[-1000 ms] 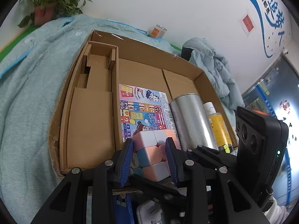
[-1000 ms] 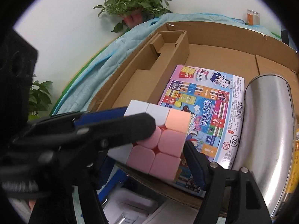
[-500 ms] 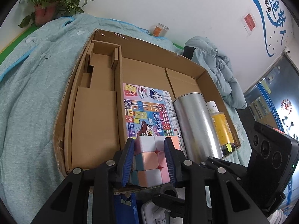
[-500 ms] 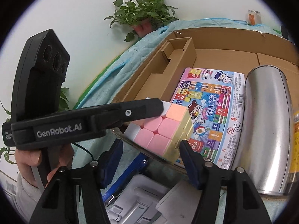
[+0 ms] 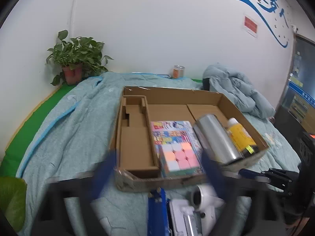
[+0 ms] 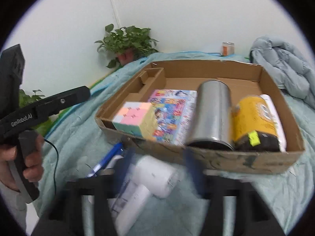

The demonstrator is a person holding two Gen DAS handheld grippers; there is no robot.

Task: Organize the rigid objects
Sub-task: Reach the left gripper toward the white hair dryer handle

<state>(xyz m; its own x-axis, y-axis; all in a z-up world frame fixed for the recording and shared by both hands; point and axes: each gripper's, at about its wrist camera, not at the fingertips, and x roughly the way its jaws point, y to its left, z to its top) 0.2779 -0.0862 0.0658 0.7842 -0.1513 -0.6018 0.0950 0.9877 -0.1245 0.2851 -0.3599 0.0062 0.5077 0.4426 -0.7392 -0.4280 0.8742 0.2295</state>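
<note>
- Your left gripper [image 5: 159,169] is spread wide and holds nothing, blurred just outside the cardboard box's [image 5: 232,106] near wall.
- You have the cube [image 5: 178,156] resting in the box's near part on the colourful booklet [image 5: 173,130], with the steel cylinder [image 5: 214,137] and yellow bottle [image 5: 240,137] to its right.
- Your right gripper [image 6: 157,169] also gapes wide, empty, above the white hair dryer [image 6: 149,177].

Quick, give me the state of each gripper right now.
Left gripper: open, holding nothing; the pastel cube sits in the cardboard box.
Right gripper: open, holding nothing, above the white hair dryer.
</note>
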